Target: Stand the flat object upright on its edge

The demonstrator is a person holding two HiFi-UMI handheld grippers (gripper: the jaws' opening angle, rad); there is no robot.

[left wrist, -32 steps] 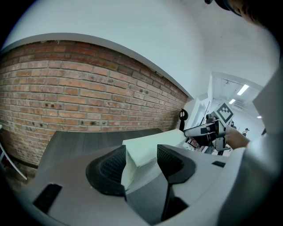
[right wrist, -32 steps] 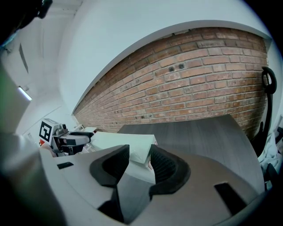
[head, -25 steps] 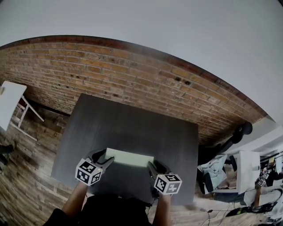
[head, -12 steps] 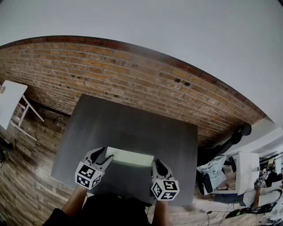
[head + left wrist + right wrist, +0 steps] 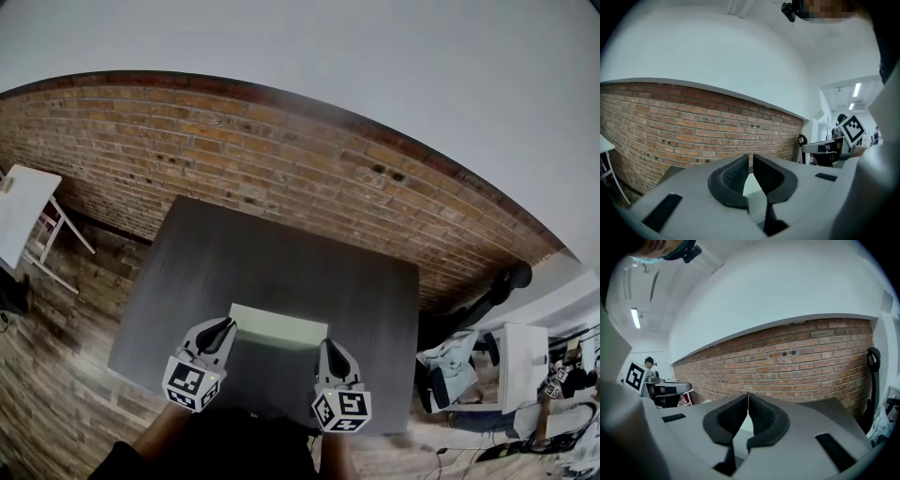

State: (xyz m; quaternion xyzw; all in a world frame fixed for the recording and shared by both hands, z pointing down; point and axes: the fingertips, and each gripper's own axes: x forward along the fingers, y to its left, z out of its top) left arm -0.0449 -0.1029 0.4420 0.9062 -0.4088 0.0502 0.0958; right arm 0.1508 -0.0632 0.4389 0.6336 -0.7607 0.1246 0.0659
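Observation:
The flat object (image 5: 278, 324) shows as a pale green strip with a grey face below it, near the front of the dark table (image 5: 281, 248). My left gripper (image 5: 226, 327) is at its left end. Its jaws are closing to a thin slit (image 5: 751, 157), and the pale surface (image 5: 751, 186) shows behind the slit, not clearly pinched. My right gripper (image 5: 326, 345) is at the strip's right end. Its tips meet (image 5: 748, 395) with nothing visibly clamped, and the pale surface (image 5: 745, 424) lies beyond them.
A brick wall (image 5: 281, 159) runs behind the table. On the wooden floor, a white folding table (image 5: 19, 216) stands at the left. An office chair (image 5: 497, 286) and a white desk (image 5: 527, 361) stand at the right. The table's front edge is just behind both grippers.
Both grippers' jaws, wide at the object's ends a second ago, have closed. Both marker cubes have drawn back toward me. The pale strip now sits slightly farther up the table.

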